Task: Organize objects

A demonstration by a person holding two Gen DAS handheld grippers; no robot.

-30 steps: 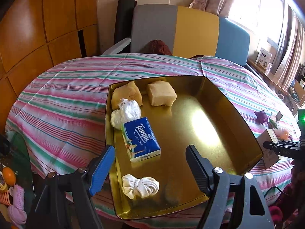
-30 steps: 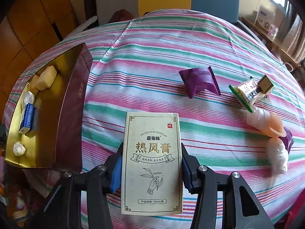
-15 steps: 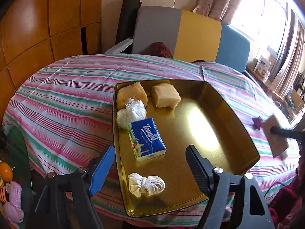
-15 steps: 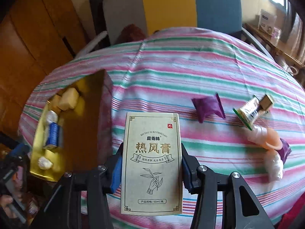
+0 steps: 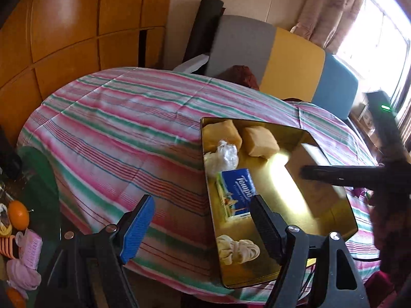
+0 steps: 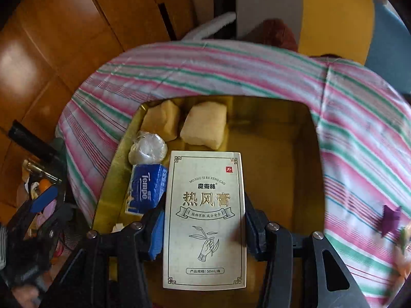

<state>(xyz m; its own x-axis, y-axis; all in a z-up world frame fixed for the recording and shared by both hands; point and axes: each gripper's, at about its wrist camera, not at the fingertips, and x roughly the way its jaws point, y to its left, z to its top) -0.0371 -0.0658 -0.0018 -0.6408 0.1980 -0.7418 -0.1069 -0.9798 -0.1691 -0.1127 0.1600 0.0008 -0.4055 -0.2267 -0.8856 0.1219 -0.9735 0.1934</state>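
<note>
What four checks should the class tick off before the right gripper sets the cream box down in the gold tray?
1. Grip: right gripper shut on cream box: ok.
2. Box over gold tray: ok.
3. Landing spot right of the Tempo tissue pack bare: ok.
4. Left gripper open, clear of the drop: ok.
5. Height of box above tray floor: cannot tell.

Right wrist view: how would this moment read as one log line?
right hand-held gripper: shut on cream printed cardboard box | box above gold metal tray | left hand-held gripper: open, empty
</note>
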